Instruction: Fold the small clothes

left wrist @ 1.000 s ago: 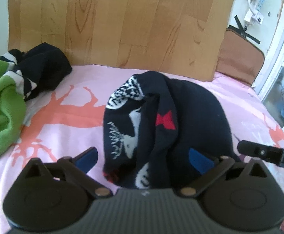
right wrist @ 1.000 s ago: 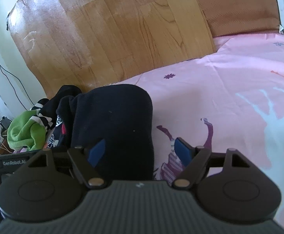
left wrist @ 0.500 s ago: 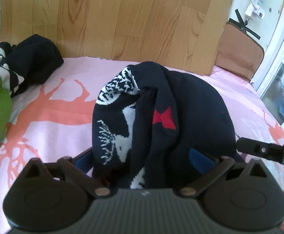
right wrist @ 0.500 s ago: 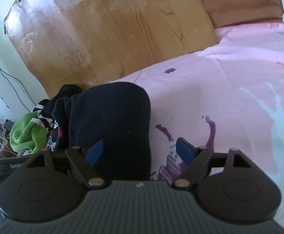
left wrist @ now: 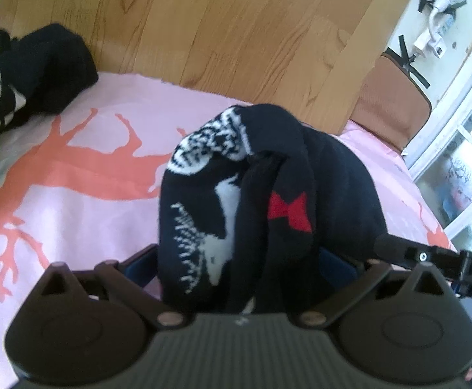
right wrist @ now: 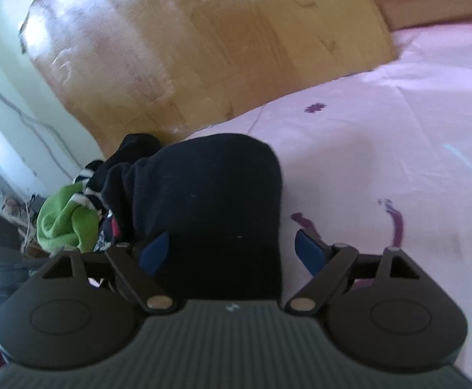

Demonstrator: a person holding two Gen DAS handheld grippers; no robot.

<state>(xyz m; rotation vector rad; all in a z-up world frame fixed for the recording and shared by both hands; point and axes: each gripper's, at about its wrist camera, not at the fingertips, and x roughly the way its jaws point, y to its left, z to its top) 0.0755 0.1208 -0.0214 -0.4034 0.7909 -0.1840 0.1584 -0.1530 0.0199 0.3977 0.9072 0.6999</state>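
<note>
A dark navy garment point(left wrist: 268, 201) with white reindeer pattern and a red bow mark lies bunched on the pink sheet point(left wrist: 83, 194). My left gripper point(left wrist: 236, 265) is open, its blue pads either side of the garment's near end. In the right wrist view the same garment's plain dark side point(right wrist: 216, 201) lies between the open blue pads of my right gripper point(right wrist: 232, 253). Neither pair of pads is closed on the cloth. The right gripper's black finger point(left wrist: 430, 253) shows at the left view's right edge.
A pile of other clothes, green point(right wrist: 64, 220) and black with white stripes point(left wrist: 34, 68), lies at the bed's far left. A wood-pattern board point(left wrist: 187, 26) stands behind the bed. A brown cushion point(left wrist: 394, 103) and a window frame point(left wrist: 456, 129) are at the right.
Both grippers have moved forward onto the garment. It now reaches deeper between the left pads. Both stay open. The right view has tilted and shifted.
</note>
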